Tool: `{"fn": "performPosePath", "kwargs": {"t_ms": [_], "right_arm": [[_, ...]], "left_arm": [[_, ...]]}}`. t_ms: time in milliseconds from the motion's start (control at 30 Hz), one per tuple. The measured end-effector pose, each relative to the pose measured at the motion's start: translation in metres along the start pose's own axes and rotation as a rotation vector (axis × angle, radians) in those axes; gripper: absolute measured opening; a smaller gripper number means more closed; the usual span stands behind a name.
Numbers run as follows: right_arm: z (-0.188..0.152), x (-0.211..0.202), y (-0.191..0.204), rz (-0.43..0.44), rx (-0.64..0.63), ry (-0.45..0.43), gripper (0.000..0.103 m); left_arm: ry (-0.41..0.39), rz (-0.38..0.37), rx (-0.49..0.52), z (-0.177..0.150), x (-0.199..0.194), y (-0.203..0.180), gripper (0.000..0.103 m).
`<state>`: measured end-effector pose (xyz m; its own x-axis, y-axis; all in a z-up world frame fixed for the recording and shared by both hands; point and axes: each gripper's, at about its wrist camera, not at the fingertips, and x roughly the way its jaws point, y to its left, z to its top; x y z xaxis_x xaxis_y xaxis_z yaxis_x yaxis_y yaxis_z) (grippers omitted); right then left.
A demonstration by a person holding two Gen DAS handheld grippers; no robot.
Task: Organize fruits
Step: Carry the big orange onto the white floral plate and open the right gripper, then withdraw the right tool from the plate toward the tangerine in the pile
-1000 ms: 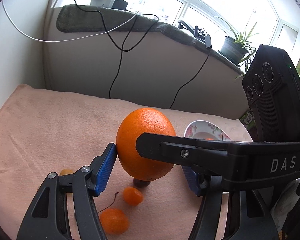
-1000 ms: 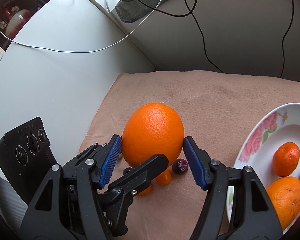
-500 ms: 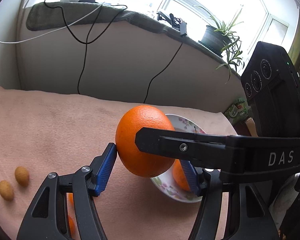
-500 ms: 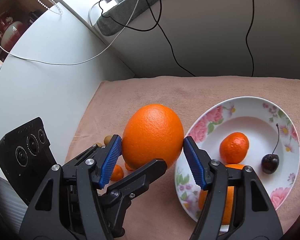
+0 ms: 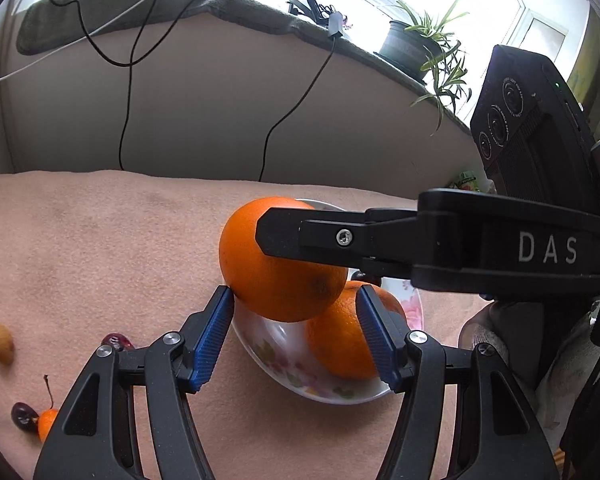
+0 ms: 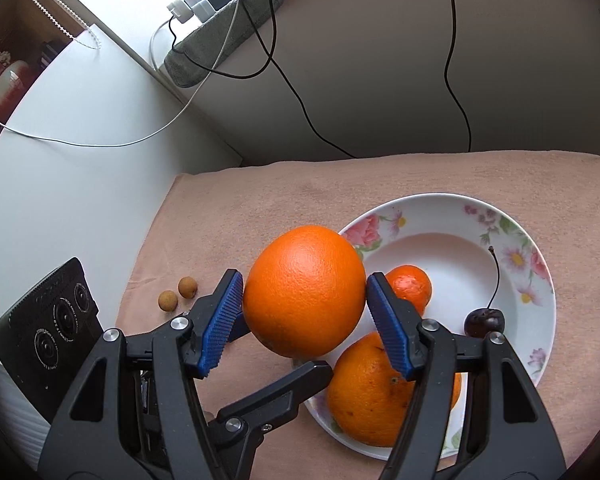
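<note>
We see the right gripper (image 6: pixel 305 322) pinching a large, pebbly-skinned orange (image 6: pixel 304 290) between its ribbed blue pads, held over the near rim of a glossy floral plate (image 6: pixel 512 240). The left gripper (image 5: pixel 296 334) brackets the same orange; its left pad touches the fruit, while its right pad's contact is unclear. Only the right view reveals a mandarin (image 6: pixel 410 286) and stemmed cherry (image 6: pixel 483 321) on the plate; the left view alone shows cherries (image 5: pixel 24 416) on the fuzzy peach cloth (image 5: pixel 100 240).
</note>
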<state>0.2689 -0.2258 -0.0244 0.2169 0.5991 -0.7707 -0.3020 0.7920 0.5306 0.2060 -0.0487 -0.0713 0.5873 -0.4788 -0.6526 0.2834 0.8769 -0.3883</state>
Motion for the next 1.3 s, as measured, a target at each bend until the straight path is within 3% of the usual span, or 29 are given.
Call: {"fn": "performPosePath", "kwargs": {"t_ms": [667, 867, 933, 1300], "right_arm": [[-0.009, -0.028, 0.007, -0.063, -0.043, -0.076, 0.065], [-0.017, -0.038, 0.015, -0.085, -0.076, -0.113, 0.066], [-0.019, -0.041, 0.018, -0.087, -0.086, -0.126, 0.073], [-0.046, -0.05, 0.053, -0.11, -0.229, -0.157, 0.075]], "left_arm": [[-0.043, 0.018, 0.027, -0.012, -0.037, -0.007, 0.062], [-0.064, 0.056, 0.015, -0.018, -0.051, 0.0, 0.063], [-0.073, 0.068, 0.003, -0.019, -0.056, 0.005, 0.063], [-0.098, 0.183, -0.024, -0.046, -0.094, 0.037, 0.063]]}}
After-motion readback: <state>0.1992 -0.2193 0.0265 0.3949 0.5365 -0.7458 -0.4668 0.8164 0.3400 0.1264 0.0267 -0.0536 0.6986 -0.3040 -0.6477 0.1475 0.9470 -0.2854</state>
